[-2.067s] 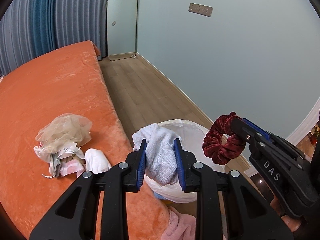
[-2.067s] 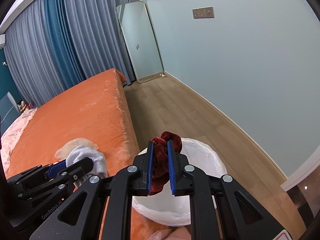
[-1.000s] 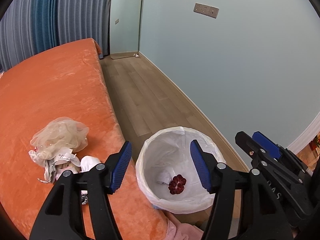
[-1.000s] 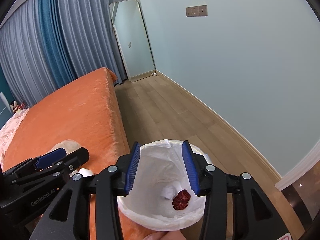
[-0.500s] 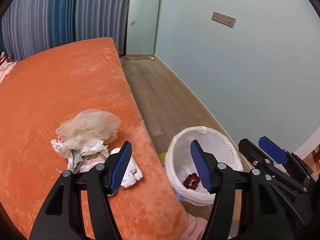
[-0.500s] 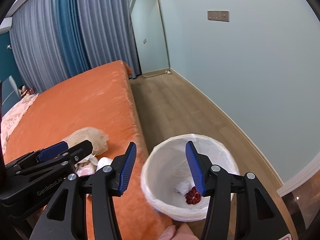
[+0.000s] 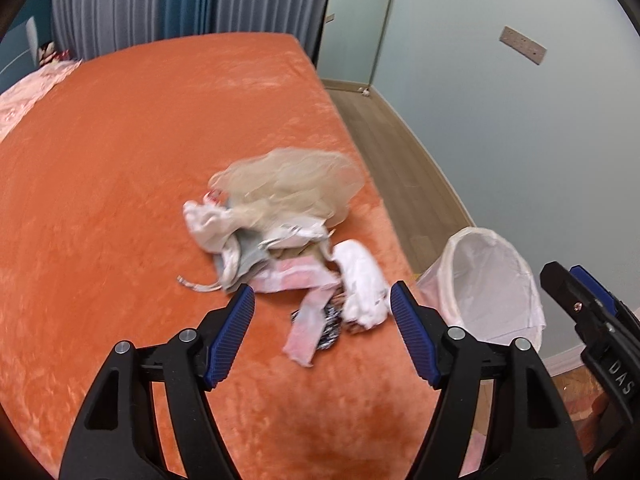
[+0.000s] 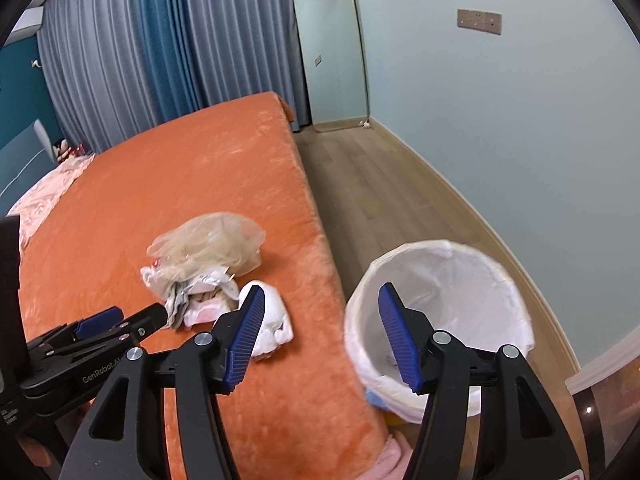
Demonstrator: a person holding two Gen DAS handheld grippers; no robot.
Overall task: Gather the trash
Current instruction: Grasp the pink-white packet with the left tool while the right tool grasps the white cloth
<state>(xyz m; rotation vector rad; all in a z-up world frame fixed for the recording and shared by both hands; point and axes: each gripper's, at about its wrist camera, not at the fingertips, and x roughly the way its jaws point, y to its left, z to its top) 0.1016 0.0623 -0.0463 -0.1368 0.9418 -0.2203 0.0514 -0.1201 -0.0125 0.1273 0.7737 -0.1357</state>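
Trash pile (image 7: 288,236) lies uncollected ahead of left gripper (image 7: 322,306), jaws apart, empty; right gripper (image 8: 322,312), likewise apart, hovers beside lined bin (image 8: 508,280); most collecting remains.

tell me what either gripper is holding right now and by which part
Nothing is held. The left gripper and right gripper are both open with bare fingers; the trash pile lies on the bed.

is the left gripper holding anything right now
No, the left gripper is open, its fingers apart above the trash pile.
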